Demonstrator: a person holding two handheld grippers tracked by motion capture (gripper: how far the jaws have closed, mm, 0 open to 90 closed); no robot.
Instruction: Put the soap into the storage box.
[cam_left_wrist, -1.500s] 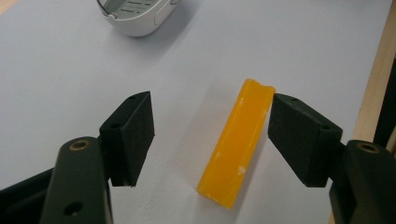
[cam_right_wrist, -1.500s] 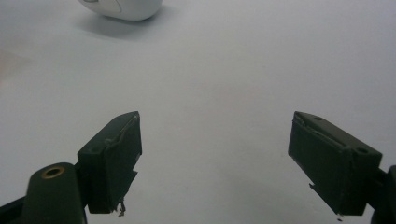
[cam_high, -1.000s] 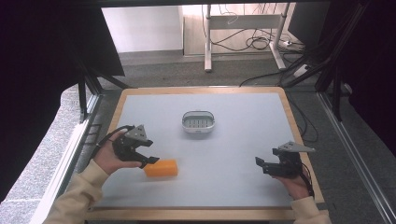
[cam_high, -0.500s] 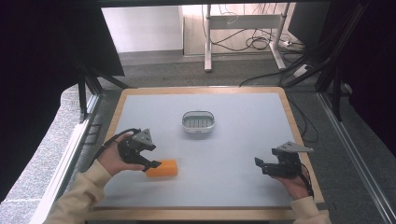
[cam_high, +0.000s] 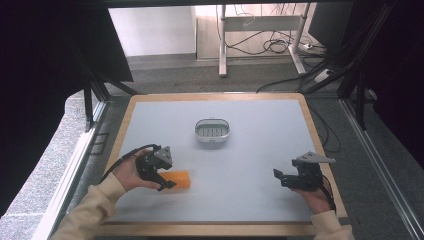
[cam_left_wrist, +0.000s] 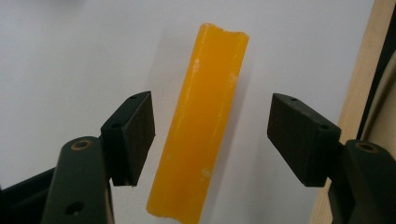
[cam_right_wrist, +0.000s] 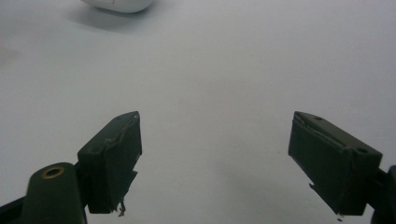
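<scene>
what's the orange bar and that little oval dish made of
The orange bar looks like soap or wax: a smooth, slightly glossy, evenly coloured block with pale scuffs and softly moulded edges. The oval dish looks like pale grey plastic with a matt finish and a slotted floor, though at this distance glazed ceramic can't be ruled out.

Looking down and forward from above the near edge across the whole table (cam_high: 260, 150). Riding close between each gripper's jaws, facing the grey surface. Shared with the high view: orange block (cam_left_wrist: 201, 121), white dish (cam_right_wrist: 119, 4).
</scene>
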